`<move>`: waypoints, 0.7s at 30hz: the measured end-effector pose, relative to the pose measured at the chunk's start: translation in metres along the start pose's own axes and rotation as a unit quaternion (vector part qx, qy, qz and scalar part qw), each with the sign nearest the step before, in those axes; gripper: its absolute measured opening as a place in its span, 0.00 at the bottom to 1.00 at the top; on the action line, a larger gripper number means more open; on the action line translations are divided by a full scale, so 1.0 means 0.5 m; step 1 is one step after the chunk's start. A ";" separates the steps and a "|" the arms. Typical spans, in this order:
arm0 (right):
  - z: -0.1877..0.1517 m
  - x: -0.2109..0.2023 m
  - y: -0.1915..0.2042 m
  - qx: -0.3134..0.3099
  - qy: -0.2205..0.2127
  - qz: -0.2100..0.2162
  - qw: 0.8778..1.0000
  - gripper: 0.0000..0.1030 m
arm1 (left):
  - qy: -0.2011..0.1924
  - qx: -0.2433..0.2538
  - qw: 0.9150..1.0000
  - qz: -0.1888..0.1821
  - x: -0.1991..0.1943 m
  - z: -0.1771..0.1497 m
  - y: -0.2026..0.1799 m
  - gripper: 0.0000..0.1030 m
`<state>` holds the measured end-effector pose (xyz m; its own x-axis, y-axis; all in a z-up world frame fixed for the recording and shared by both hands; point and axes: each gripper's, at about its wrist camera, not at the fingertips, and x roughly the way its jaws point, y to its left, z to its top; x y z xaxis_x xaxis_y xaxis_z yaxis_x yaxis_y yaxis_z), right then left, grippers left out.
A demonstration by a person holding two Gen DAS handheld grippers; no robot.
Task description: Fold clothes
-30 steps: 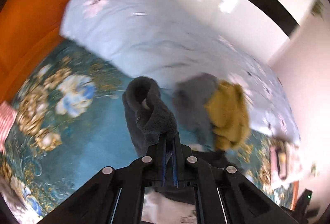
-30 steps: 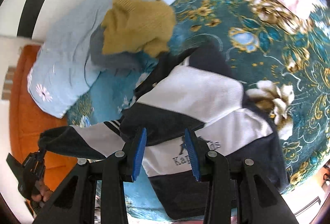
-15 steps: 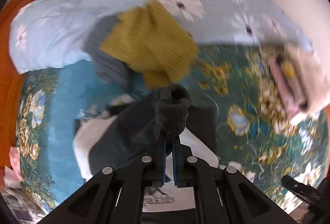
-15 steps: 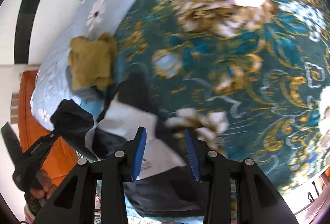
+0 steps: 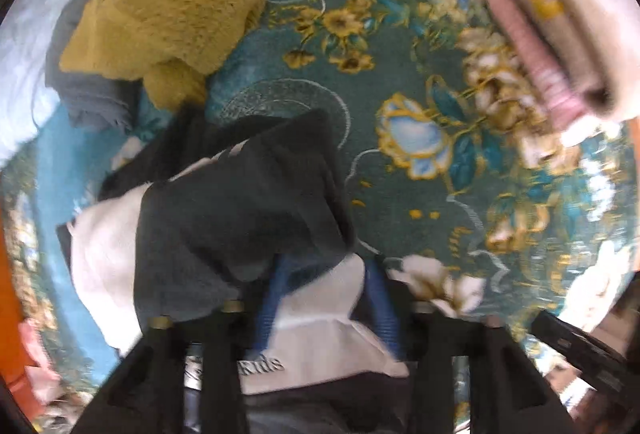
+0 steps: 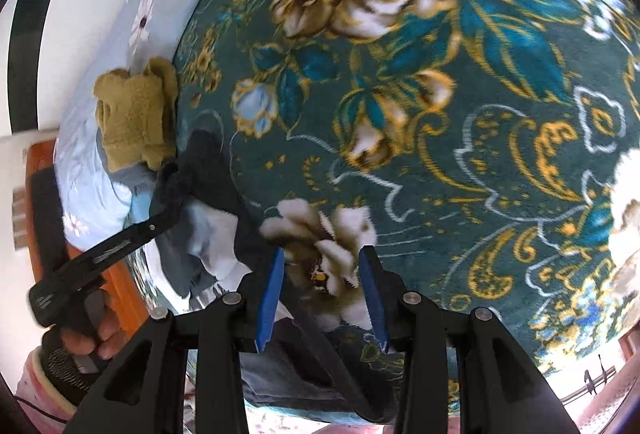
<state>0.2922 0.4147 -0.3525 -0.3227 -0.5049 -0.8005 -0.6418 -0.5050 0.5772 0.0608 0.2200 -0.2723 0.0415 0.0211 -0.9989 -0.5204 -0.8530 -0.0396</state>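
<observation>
- the teal floral blanket (image 5: pixel 400 170) covers the bed and fills both views; a pale blue daisy-print quilt (image 5: pixel 24 82) borders it from 9 to 12 o'clock in the left wrist view.
- the black and white sweatshirt (image 5: pixel 112 258) lies on the blanket at 7 to 9 o'clock in the left view, with its dark sleeve (image 5: pixel 240 202) laid across its white chest panel.
- a mustard knit sweater (image 5: pixel 160 10) sits crumpled at 10 o'clock on a grey garment (image 5: pixel 88 90), just beyond the sweatshirt.
- a stack of folded clothes (image 5: pixel 552 46), pink and beige, rests at 2 o'clock, well apart from the sweatshirt.
- the left gripper (image 5: pixel 324 302) has its blue pads spread wide with nothing clamped; the sleeve's edge drapes just over the left pad.
- the right gripper (image 6: pixel 320 286) is likewise spread and holds nothing, hovering over a white flower at the sweatshirt's 3 o'clock edge.
- the person's hand (image 6: pixel 88 334) grips the left tool's handle at 8 o'clock in the right view.
</observation>
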 end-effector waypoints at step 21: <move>-0.299 0.227 -0.038 -0.031 0.108 -0.081 0.990 0.39 | 0.044 -0.290 0.956 -0.014 0.121 -0.620 0.569 0.60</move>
<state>0.3718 0.2623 -0.4303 -0.0589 -0.5487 -0.8339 -0.6262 -0.6303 0.4589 0.1797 -0.1833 -0.3363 0.1339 0.0267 -0.9906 0.0419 -0.9989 -0.0212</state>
